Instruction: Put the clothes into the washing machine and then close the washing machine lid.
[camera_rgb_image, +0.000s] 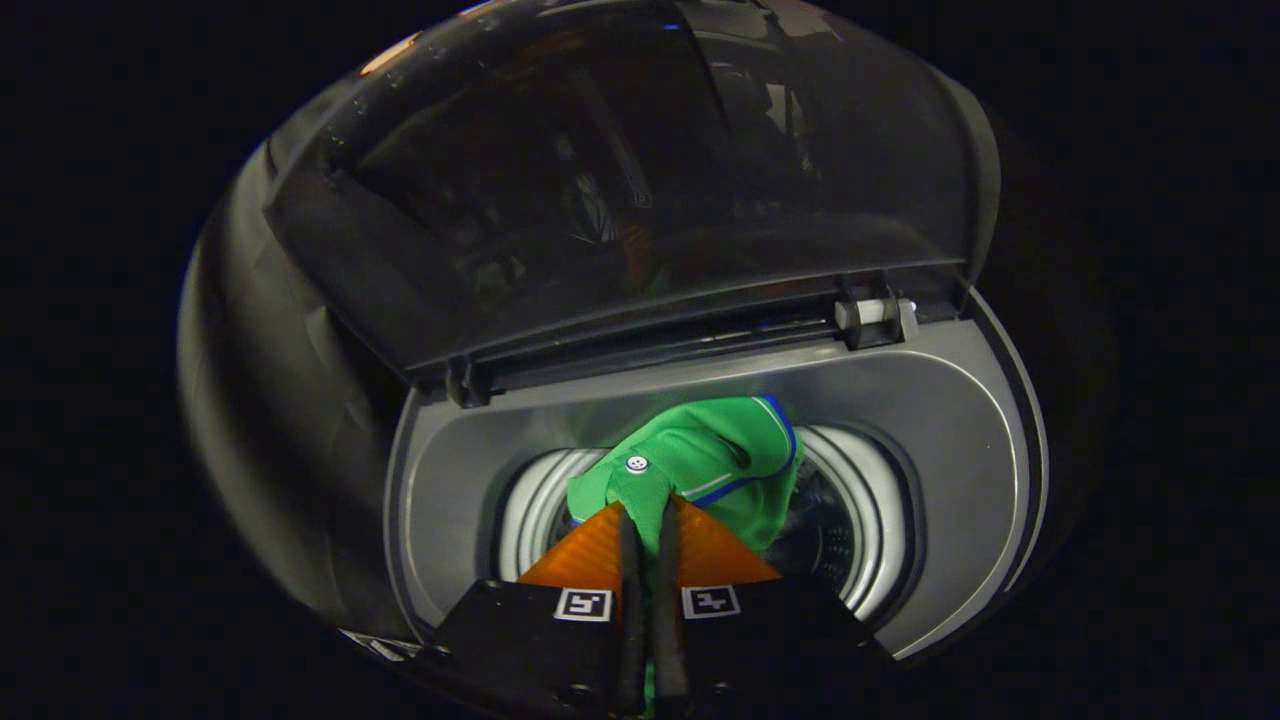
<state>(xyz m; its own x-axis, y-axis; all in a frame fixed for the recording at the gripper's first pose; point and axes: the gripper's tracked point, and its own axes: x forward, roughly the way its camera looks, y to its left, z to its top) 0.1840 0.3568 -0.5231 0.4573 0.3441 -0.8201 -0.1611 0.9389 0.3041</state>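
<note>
Gripping green garment (700, 460), seemingly over drum (850, 530).

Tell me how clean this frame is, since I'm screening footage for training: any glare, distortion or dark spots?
Gripper view: fisheye bending curves the washing machine rim and its raised lid; the tinted lid carries faint reflections and the surroundings fall into darkness; light is strongest on the green garment over the drum; the tongs, shut on the garment, look sharp.

A bright green garment (700, 465) with blue-and-white edge trim and a white button; grey washing machine (930, 420), dark smoky lid (620, 180), silvery drum rim (530, 510).
</note>
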